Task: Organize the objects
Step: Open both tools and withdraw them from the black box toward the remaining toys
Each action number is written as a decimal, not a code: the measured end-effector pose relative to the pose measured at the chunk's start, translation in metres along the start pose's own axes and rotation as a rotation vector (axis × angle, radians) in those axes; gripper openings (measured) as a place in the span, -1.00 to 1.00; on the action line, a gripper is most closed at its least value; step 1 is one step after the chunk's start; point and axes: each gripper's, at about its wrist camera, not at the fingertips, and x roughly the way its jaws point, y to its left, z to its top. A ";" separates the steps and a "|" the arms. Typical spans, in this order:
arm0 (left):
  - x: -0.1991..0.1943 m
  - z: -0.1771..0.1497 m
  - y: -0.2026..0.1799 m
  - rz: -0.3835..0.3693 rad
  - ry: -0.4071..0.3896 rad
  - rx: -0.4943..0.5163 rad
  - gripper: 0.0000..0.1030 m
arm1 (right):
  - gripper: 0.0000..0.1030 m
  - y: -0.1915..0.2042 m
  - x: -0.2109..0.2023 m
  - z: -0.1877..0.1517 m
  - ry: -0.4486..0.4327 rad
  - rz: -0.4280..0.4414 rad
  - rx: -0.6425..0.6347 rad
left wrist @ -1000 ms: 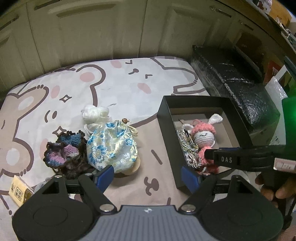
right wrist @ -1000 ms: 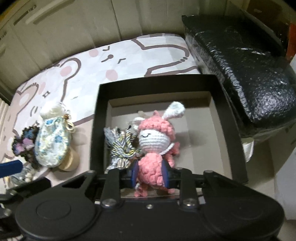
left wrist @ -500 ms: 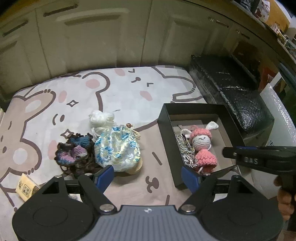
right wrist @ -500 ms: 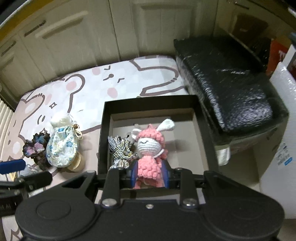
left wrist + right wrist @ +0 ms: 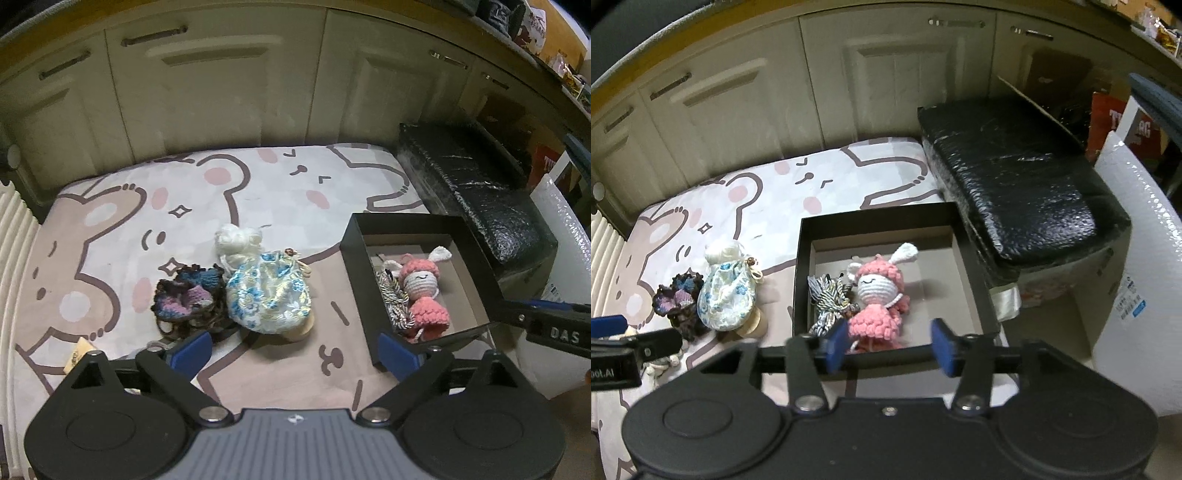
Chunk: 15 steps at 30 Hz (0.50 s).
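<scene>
Right wrist view showed the right gripper [image 5: 888,345] opening, its jaws apart and off the pink crochet bunny [image 5: 881,301], which it had clamped a second before. The bunny lay inside the black box [image 5: 975,280]. Left gripper [image 5: 295,349] was opening too, empty, near the floral pouch [image 5: 267,297] left of the box, probably next.

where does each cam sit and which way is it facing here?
Left wrist: on the left gripper, angled down at the bear-print mat, floral pouch and black box; own blue pads show, jaws opening, nothing between; right gripper's finger intrudes at right.
Right wrist: on the right gripper, angled down over the box and pink crochet bunny; jaws opening, clear of the bunny.
Shared: mat, pouch, box, bunny, cabinets.
</scene>
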 end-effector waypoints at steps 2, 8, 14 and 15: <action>-0.001 -0.002 0.002 0.003 -0.001 -0.008 0.94 | 0.32 0.001 -0.004 -0.004 -0.005 -0.021 -0.014; -0.004 -0.004 0.005 0.021 -0.013 -0.012 1.00 | 0.65 -0.002 -0.016 -0.013 -0.037 -0.039 0.005; -0.009 -0.006 0.002 0.024 -0.023 0.001 1.00 | 0.93 -0.002 -0.024 -0.017 -0.053 -0.039 0.015; -0.010 -0.006 0.002 0.022 -0.027 0.004 1.00 | 0.93 -0.002 -0.025 -0.017 -0.052 -0.039 0.016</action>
